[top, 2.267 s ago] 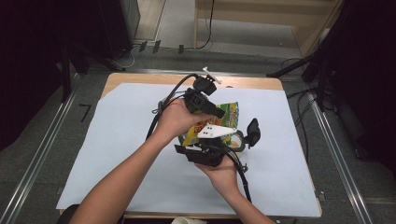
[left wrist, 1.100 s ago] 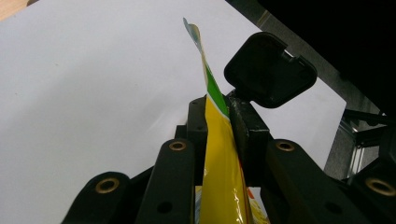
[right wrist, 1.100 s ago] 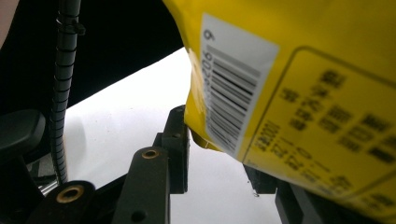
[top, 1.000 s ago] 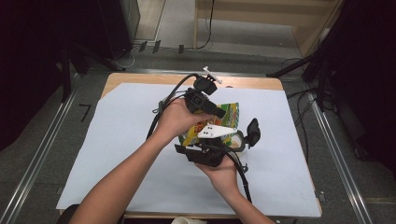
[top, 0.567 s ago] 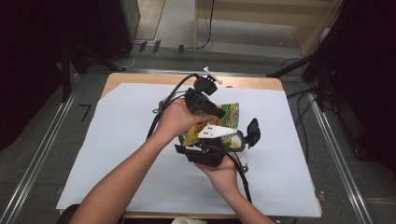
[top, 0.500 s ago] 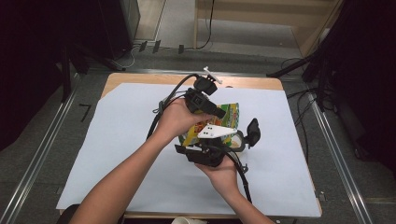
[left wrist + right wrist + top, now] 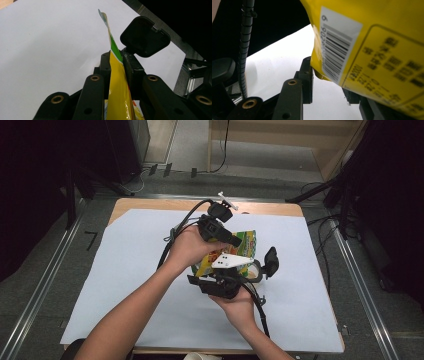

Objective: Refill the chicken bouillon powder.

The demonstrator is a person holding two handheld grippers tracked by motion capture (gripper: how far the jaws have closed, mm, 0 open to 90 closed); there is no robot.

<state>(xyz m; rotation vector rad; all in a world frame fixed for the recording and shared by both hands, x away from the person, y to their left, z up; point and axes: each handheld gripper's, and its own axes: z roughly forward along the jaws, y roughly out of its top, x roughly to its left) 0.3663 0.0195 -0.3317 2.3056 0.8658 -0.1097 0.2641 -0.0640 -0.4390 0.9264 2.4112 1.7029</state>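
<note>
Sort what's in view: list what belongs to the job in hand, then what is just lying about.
In the job:
- yellow snack bag, held above the table
- left gripper, jaws clamped on the bag's edge
- right gripper, at the bag's barcode corner

Lying about:
- white sheet covering the table
- cables on the floor beyond the table

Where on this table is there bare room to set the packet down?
The white sheet is bare left of the left forearm, out to its left edge. It is also bare right of the right tool, toward the table's right edge, and along the near edge. The middle is crowded: both tools, left, and their cables meet around the packet.
</note>
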